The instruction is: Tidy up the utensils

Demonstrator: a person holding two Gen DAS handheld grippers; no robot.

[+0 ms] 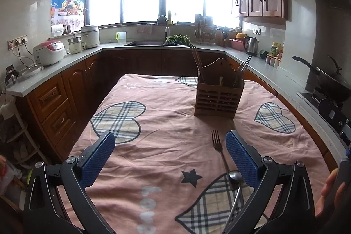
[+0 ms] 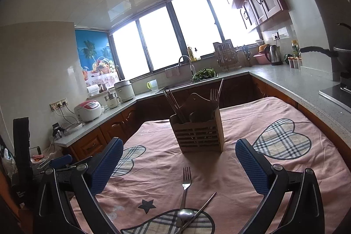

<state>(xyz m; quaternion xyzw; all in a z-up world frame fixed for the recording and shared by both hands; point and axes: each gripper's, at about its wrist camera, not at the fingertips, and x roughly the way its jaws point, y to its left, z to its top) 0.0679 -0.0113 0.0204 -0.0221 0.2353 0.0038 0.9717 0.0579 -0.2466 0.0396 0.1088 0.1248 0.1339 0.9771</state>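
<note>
Fork [image 2: 186, 188] lies between the open right hand-held gripper's [image 2: 178, 159] fingers.

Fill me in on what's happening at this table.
A person is sorting utensils with a handheld gripper in each hand. Both the left gripper and the right gripper are open and hold nothing. A fork, a spoon and a metal chopstick lie loose on the pink tablecloth. Beyond them stands the wooden utensil holder, already holding chopsticks and a fork.
</note>
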